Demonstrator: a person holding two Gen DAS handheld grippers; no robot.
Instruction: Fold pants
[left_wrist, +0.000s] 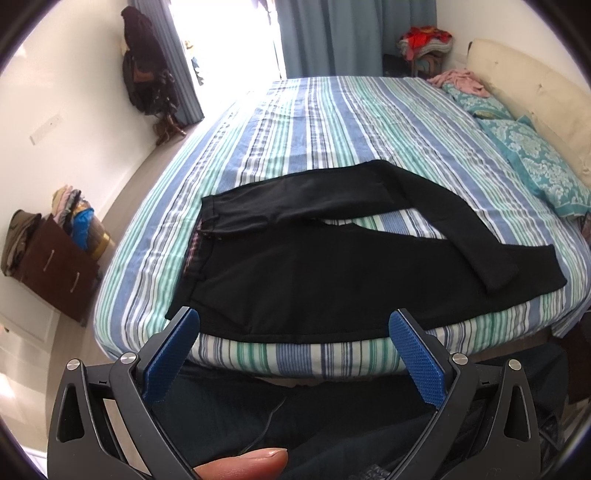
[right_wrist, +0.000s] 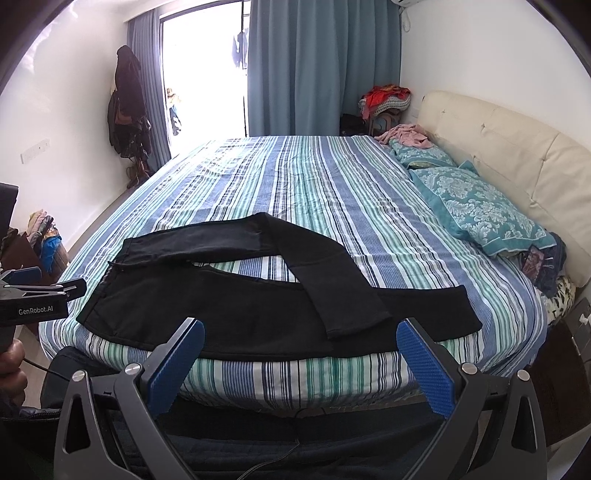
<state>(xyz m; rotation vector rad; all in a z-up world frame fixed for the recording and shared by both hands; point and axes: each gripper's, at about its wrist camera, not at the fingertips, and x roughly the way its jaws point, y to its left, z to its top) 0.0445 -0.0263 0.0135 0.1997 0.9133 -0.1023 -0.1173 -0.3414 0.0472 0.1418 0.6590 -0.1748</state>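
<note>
Black pants (right_wrist: 236, 314) are lying across the striped bed (right_wrist: 332, 192) at mid-frame, long axis left-to-right, just ahead of both wide-open, empty hand-held grippers, left (left_wrist: 293, 325) and right (right_wrist: 300, 334) equally near.

Black pants (right_wrist: 258, 306) across striped bed (right_wrist: 332, 177)

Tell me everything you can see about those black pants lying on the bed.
The black pants are plain dark fabric, matte and soft-looking, spread flat near the front edge of the striped bed sheet. The waistband lies to the left, showing a striped inner lining. The legs run rightward: the near leg lies straight along the bed's edge, while the far leg bends and crosses over it near the hem. Only the sheet touches them; both grippers are open and held back from them.
</note>
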